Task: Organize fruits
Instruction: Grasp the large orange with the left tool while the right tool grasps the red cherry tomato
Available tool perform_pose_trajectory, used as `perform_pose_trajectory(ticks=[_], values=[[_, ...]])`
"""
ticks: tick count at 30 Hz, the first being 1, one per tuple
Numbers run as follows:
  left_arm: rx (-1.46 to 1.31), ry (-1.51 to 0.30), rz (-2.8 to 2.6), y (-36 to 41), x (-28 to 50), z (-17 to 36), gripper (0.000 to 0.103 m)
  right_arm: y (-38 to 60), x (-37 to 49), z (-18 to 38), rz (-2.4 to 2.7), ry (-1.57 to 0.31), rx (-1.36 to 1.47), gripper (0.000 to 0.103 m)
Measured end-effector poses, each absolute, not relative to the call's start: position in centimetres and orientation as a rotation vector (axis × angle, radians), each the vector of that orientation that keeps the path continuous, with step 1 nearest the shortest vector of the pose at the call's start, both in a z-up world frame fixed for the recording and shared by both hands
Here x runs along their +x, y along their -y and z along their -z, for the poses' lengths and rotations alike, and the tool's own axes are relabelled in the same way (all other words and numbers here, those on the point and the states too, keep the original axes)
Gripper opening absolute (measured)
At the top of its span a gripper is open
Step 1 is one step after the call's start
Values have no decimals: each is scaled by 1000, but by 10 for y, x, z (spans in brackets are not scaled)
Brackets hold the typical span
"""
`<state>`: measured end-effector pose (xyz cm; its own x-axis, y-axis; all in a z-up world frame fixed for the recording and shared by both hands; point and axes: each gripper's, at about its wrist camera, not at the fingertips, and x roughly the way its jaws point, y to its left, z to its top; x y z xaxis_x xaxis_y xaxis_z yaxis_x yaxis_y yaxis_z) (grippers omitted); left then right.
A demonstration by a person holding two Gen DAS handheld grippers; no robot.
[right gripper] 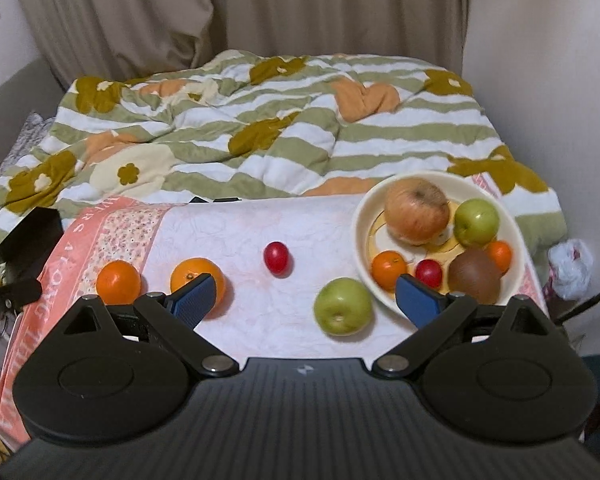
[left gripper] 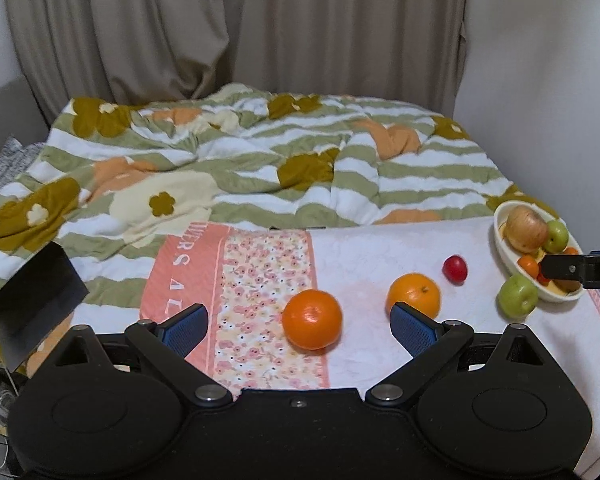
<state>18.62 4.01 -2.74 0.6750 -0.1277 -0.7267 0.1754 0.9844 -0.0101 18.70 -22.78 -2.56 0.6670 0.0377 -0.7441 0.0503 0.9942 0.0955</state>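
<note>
Two oranges lie on the towel: one (left gripper: 312, 319) (right gripper: 118, 282) at the left, one (left gripper: 414, 295) (right gripper: 197, 280) to its right. A small red fruit (left gripper: 455, 269) (right gripper: 277, 257) and a green apple (left gripper: 518, 295) (right gripper: 343, 306) lie loose near the cream bowl (left gripper: 500, 240) (right gripper: 364, 216). The bowl holds a large apple (right gripper: 417, 211), a green apple (right gripper: 476, 222), small oranges, a red fruit and a kiwi (right gripper: 475, 276). My left gripper (left gripper: 300, 326) is open around the left orange. My right gripper (right gripper: 304, 300) is open and empty, near the loose green apple.
The towel (left gripper: 380, 248) covers a small table in front of a bed with a striped floral quilt (left gripper: 220, 168). A black box (left gripper: 36, 300) sits at the left edge. A wall stands at the right, curtains behind.
</note>
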Motion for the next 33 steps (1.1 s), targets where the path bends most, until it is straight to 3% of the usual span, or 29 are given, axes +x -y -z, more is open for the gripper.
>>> perform_pose_trajectory(ticks=[10, 13, 20, 33], values=[[49, -910, 224, -49, 230, 61, 98, 192, 234, 57, 32, -899, 56, 103], [63, -929, 235, -43, 239, 70, 97, 190, 250, 66, 25, -921, 44, 98], [60, -987, 228, -29, 258, 92, 86, 193, 277, 89, -5, -973, 13, 97], [59, -1063, 169, -13, 276, 119, 65, 195, 308, 123, -81, -1044, -26, 80]])
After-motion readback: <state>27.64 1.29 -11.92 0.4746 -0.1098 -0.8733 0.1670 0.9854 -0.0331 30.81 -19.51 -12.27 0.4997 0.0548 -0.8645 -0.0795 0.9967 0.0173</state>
